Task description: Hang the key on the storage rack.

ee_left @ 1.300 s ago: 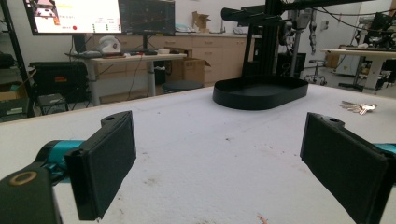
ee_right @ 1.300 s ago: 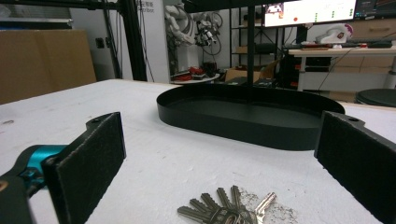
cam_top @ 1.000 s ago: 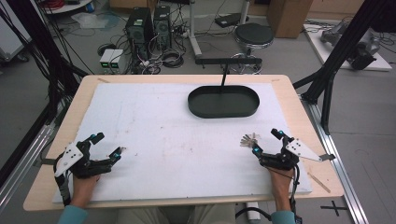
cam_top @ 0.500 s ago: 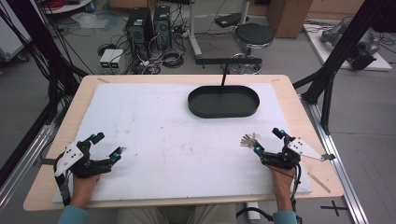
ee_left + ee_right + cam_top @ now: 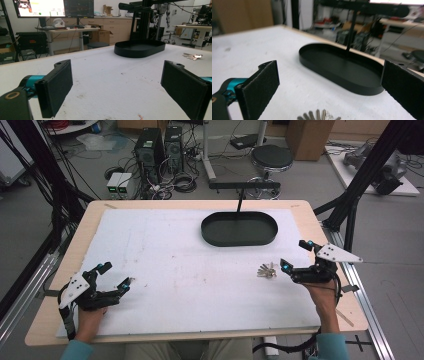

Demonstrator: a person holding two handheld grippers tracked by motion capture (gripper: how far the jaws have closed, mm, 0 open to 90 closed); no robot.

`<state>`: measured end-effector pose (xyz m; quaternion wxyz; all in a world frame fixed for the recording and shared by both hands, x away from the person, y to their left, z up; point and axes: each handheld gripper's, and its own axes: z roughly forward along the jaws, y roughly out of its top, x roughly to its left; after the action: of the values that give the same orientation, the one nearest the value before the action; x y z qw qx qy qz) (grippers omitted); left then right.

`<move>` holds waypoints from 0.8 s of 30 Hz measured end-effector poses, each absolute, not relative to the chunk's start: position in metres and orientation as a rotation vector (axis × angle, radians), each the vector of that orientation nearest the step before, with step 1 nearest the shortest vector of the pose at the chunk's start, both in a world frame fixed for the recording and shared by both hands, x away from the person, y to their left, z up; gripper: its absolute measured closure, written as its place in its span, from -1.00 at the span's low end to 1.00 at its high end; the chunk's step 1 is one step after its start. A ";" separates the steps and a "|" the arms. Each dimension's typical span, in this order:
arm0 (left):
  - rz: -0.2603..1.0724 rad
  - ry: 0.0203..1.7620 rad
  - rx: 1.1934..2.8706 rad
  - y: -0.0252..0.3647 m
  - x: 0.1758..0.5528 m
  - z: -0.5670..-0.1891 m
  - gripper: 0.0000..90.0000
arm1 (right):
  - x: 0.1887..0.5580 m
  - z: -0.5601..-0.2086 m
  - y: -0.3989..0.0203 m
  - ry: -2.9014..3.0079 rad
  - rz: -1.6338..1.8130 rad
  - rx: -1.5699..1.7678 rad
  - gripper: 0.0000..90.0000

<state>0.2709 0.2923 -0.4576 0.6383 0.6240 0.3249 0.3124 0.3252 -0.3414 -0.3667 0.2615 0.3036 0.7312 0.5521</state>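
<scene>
A black oval tray (image 5: 239, 228) sits upper centre of the high view on the white table cover (image 5: 165, 255), and its inside looks bare. A bunch of keys (image 5: 266, 270) lies fanned on the cover right of centre, below the tray and well apart from it, just beside the right gripper (image 5: 295, 256), whose jaws are spread wide with nothing between them. At lower left the left gripper (image 5: 114, 275) rests with jaws likewise spread, holding nothing
</scene>
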 end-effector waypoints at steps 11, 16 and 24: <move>0.714 0.741 1.424 0.292 0.271 -0.458 -0.76 | 0.349 -0.341 -0.329 2.289 1.256 0.664 -0.97; 0.713 0.741 1.424 0.292 0.271 -0.458 -0.76 | 0.356 -0.343 -0.325 2.388 1.164 0.633 -0.97; 0.713 0.742 1.423 0.292 0.271 -0.458 -0.76 | 0.364 -0.355 -0.320 2.517 1.036 0.624 -0.97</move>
<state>0.2709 0.2921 -0.4576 0.6386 0.6237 0.3251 0.3123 0.3641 -0.3204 -0.3547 0.1737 0.2199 0.8877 0.3653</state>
